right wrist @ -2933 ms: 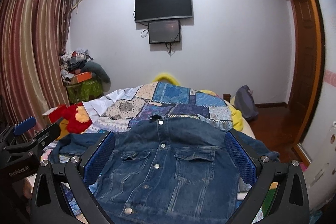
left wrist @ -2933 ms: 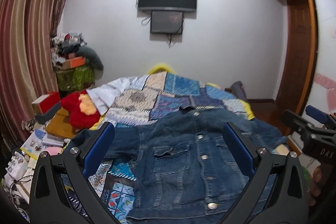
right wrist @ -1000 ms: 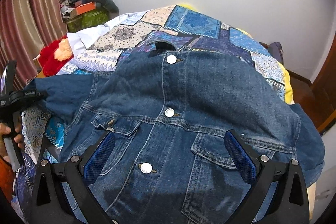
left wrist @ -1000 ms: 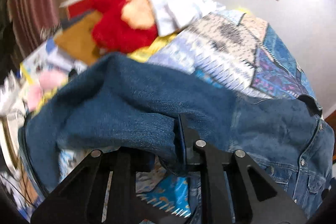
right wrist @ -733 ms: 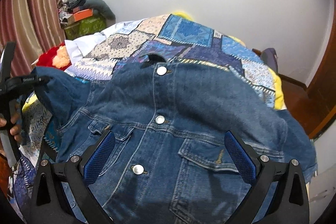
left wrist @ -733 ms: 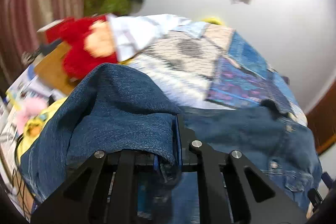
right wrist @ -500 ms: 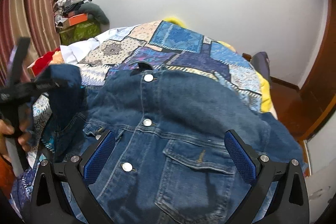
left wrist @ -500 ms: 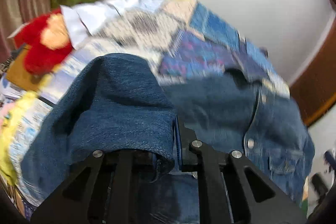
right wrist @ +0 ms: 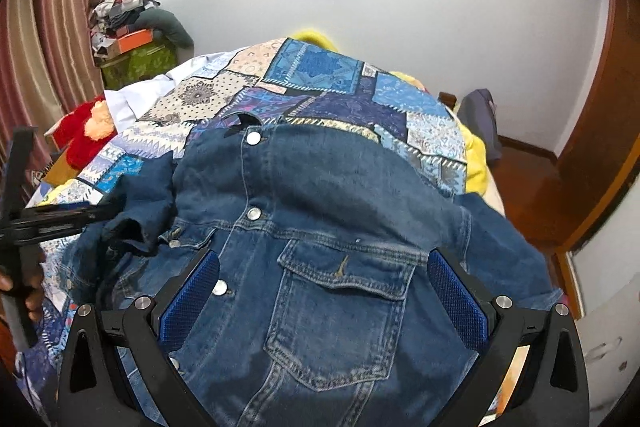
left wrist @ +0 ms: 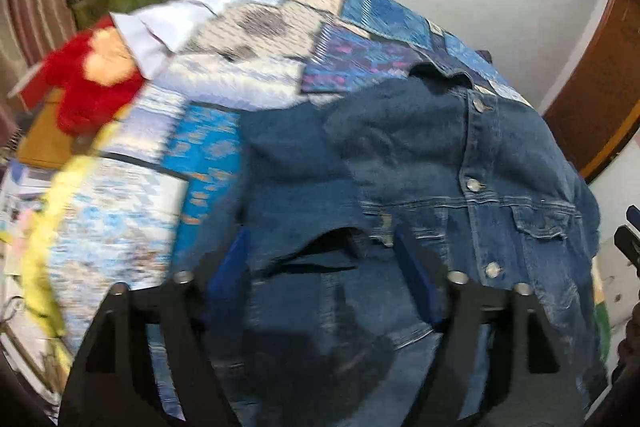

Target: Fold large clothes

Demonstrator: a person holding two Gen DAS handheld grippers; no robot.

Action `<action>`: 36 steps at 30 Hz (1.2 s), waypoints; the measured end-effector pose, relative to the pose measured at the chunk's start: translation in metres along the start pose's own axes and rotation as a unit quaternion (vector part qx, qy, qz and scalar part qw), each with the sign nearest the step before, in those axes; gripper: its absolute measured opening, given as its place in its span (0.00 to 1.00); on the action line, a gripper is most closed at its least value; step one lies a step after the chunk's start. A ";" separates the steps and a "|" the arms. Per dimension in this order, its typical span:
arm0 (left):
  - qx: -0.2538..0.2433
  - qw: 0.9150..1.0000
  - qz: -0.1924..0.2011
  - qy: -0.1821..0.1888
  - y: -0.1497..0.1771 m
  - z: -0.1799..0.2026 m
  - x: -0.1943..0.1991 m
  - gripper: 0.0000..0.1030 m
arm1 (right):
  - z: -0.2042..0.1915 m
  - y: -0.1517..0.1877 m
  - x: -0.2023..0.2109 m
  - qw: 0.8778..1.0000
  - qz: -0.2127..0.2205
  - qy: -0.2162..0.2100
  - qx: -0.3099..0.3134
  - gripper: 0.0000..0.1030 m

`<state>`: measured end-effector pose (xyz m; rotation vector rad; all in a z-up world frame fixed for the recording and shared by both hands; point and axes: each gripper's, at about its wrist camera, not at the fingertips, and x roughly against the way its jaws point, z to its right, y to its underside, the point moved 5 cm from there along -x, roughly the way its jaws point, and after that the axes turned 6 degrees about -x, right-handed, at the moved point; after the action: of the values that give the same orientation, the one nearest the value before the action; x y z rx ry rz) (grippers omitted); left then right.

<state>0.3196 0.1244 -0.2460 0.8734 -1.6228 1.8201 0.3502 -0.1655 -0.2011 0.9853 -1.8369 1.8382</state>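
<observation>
ITEM 1: denim jacket (right wrist: 328, 227). Lies front-up on the bed (right wrist: 320, 83), buttoned, collar toward the far wall, hem nearest the cameras. Spread flat, prob. so side parts can be turned in over the chest.

ITEM 2: sleeve (left wrist: 304, 179), jacket's left-hand side as seen from the wrist views. Lies folded inward, draped over the front panel beside the button row, cuff opening facing the left cam. Placement reads as 1st fold of the job. In the right wrist view it sits bunched, not yet smoothed.

ITEM 3: left gripper (left wrist: 324, 267). Jaws have just been opening, now stand wide apart. Sleeve cloth lies between and below the blue pads (left wrist: 230, 263), but they don't press on it; nothing held. Judged: sleeve let go to drop where the fold belongs. View blurred.

ITEM 4: right gripper (right wrist: 322, 291). Jaws wide apart, empty, hovers over the chest pocket (right wrist: 344, 303), no contact w/ cloth. Prob. waiting its turn; the opposite sleeve hangs off the bed's right edge, unfolded.

ITEM 5: quilt (right wrist: 304, 95), patchwork, covers the bed under the jacket.

ITEM 6: red plush toy (right wrist: 86, 131), at the bed's left edge, well apart from the jacket.

STATUS: early; one sleeve in, rest to do.
</observation>
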 end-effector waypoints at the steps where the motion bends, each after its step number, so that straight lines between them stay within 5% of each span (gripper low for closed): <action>1: 0.005 1.000 0.000 -0.012 0.004 -0.009 0.004 0.79 | -0.001 0.002 0.000 1.000 -0.002 -0.001 -0.001 1.00; 9: 0.038 0.993 -0.094 -0.059 0.058 -0.061 -0.039 0.79 | -0.006 0.018 0.000 1.000 -0.020 -0.006 -0.006 1.00; 14: 0.029 0.991 -0.110 -0.070 0.067 -0.063 -0.064 0.78 | -0.007 0.025 -0.003 1.000 -0.029 -0.002 -0.002 1.00; 16: 0.007 0.992 -0.103 -0.078 0.063 -0.058 -0.069 0.68 | -0.007 0.027 -0.004 1.000 -0.031 0.000 0.000 1.00; 17: -0.001 0.991 -0.104 -0.086 0.060 -0.057 -0.073 0.53 | -0.007 0.028 -0.005 0.999 -0.032 0.001 0.001 1.00; 21: -0.002 0.988 -0.117 -0.096 0.054 -0.062 -0.084 0.23 | -0.007 0.030 -0.009 0.999 -0.037 0.004 0.005 1.00; 24: 0.010 0.989 -0.114 -0.094 0.049 -0.068 -0.081 0.11 | -0.007 0.030 -0.011 0.999 -0.035 0.005 0.010 1.00; 30: 0.059 0.995 -0.067 -0.042 0.017 -0.075 -0.038 0.10 | -0.003 0.028 -0.017 0.999 -0.032 0.001 0.003 1.00; 36: 0.029 0.999 0.003 0.015 -0.048 -0.035 0.014 0.10 | 0.013 0.020 -0.019 0.999 -0.028 -0.004 -0.023 1.00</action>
<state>0.3433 0.1646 -0.2070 0.8639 -1.5627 1.8832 0.3524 -0.1758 -0.2298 1.0190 -1.8289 1.7548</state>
